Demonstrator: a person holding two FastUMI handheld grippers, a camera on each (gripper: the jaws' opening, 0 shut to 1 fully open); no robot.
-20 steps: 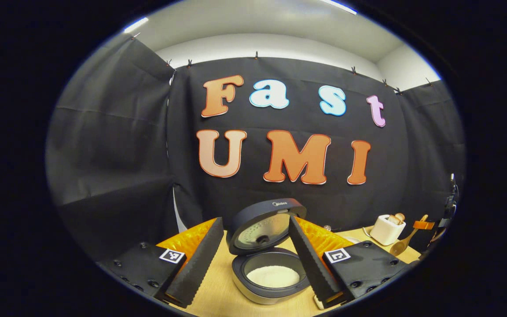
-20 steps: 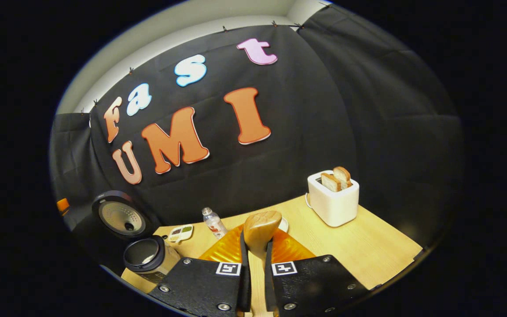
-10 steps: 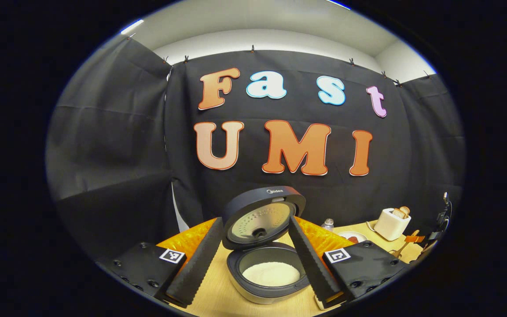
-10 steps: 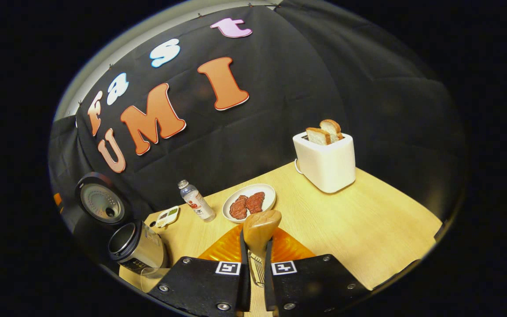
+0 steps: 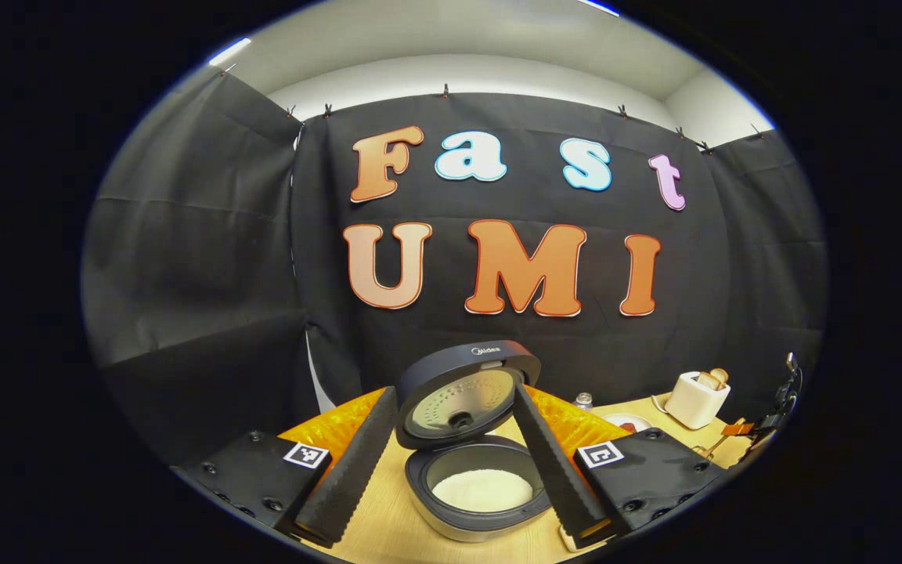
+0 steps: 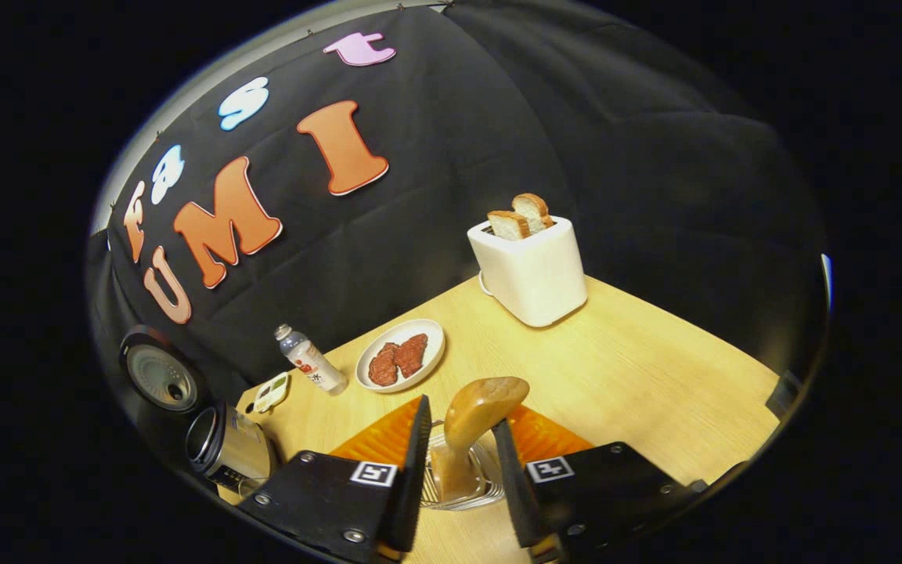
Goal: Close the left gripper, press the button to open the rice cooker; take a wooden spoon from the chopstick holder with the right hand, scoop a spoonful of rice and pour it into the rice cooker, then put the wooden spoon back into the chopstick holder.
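The rice cooker (image 5: 470, 501) stands open on the table with its lid (image 5: 463, 392) raised and white rice in the pot. My left gripper (image 5: 455, 392) is open in front of it, a finger on either side, touching nothing. In the right gripper view the wooden spoon (image 6: 482, 403) stands bowl-up in the clear chopstick holder (image 6: 459, 482). My right gripper (image 6: 459, 413) is open around the spoon, with a gap on both sides. The cooker's lid (image 6: 157, 377) shows far left in that view.
A metal canister (image 6: 224, 446) stands beside the cooker. A small bottle (image 6: 310, 364), a plate of meat (image 6: 400, 364) and a white toaster (image 6: 533, 270) with bread line the back of the wooden table (image 6: 654, 376). A small dish (image 6: 271, 392) lies by the bottle.
My right gripper has gone from shut on the spoon to open, and the spoon now stands in the holder. Its view has tilted down and turned. The left gripper has barely moved.
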